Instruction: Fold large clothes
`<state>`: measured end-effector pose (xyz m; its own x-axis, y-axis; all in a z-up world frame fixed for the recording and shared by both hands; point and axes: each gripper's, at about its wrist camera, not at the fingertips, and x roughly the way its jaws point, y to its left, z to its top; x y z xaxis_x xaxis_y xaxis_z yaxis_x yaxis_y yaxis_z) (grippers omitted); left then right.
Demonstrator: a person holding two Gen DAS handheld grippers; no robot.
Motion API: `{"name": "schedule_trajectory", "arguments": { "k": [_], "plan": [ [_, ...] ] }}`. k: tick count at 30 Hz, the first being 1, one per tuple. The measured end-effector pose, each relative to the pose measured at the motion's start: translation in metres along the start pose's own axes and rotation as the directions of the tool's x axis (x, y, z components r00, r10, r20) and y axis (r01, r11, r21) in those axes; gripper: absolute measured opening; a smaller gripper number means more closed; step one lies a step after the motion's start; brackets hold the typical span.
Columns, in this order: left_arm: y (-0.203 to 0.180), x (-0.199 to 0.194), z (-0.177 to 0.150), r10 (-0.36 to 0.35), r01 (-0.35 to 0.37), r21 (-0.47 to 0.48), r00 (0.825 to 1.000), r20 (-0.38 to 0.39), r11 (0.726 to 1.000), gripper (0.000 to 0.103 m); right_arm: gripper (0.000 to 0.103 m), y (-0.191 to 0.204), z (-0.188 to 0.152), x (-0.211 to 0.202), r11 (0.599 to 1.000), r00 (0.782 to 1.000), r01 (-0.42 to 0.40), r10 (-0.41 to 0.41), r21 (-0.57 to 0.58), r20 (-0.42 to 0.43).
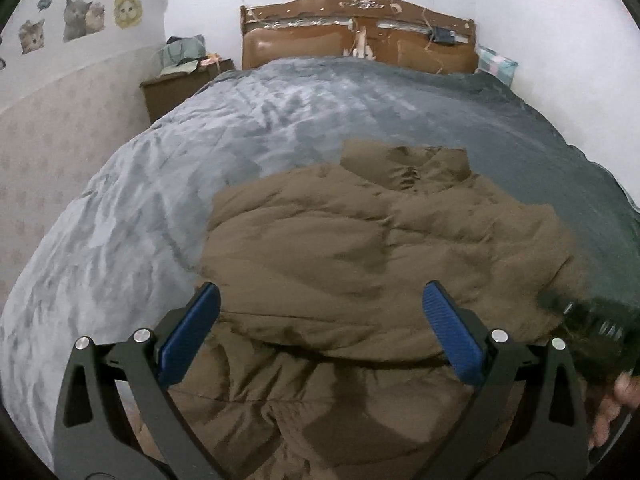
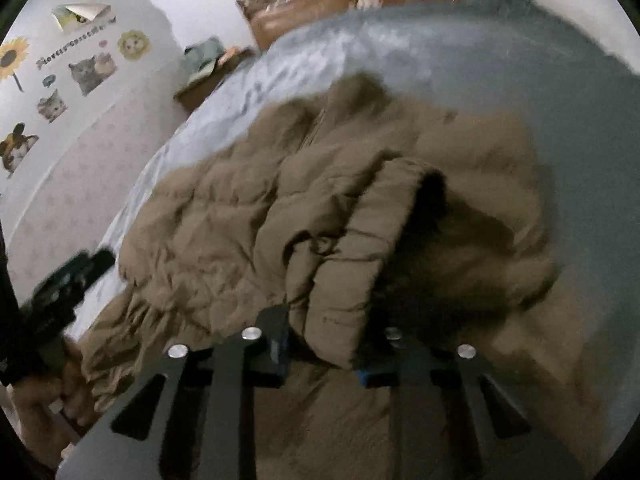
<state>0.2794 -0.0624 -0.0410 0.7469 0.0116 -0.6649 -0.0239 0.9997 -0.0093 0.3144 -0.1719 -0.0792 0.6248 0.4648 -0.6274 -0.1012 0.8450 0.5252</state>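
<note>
The brown padded jacket (image 1: 360,248) lies spread on the grey bedspread (image 1: 168,184) of the bed, filling the centre and lower part of the left wrist view. Its collar (image 1: 408,168) sits toward the upper centre of that frame, pointing at the wooden headboard (image 1: 360,36). The lower portion of the garment hangs toward the bottom edge of the frame.

The left tool (image 1: 320,328) is spread wide above the lower part of the jacket. Its two blue pads (image 1: 192,332) stand well apart at the lower left and lower right of the frame, with nothing between them but fabric below. Whether the pads touch the fabric cannot be told.

In the right wrist view, which is blurred, the jacket (image 2: 248,224) occupies the centre of the frame. The right tool (image 2: 320,344) is closed narrowly on a sleeve (image 2: 360,264) of the jacket. The sleeve rises from the pads at lower centre toward the middle of the frame, and its dark cuff opening (image 2: 432,200) faces right.

A bedside cabinet (image 1: 176,84) stands at the upper left of the left wrist view, beside the bed. Cat stickers (image 1: 76,20) are fixed to the wall at far upper left. A pillow (image 1: 496,64) rests at the upper right, next to the headboard.
</note>
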Motion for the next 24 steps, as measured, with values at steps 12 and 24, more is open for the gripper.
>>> {"name": "schedule_trajectory", "arguments": {
  "k": [12,24],
  "plan": [
    [0.035,0.058,0.007,0.057,-0.067,-0.143,0.996,-0.072,0.988,0.100,0.085,-0.074,0.022,-0.018,0.949,0.952,0.292,-0.301,0.120,0.059],
    [0.020,0.093,0.015,0.107,-0.109,-0.041,0.993,-0.051,0.993,0.100,0.101,-0.005,0.036,0.008,0.956,0.952,0.271,-0.248,-0.113,0.178]
  ]
}}
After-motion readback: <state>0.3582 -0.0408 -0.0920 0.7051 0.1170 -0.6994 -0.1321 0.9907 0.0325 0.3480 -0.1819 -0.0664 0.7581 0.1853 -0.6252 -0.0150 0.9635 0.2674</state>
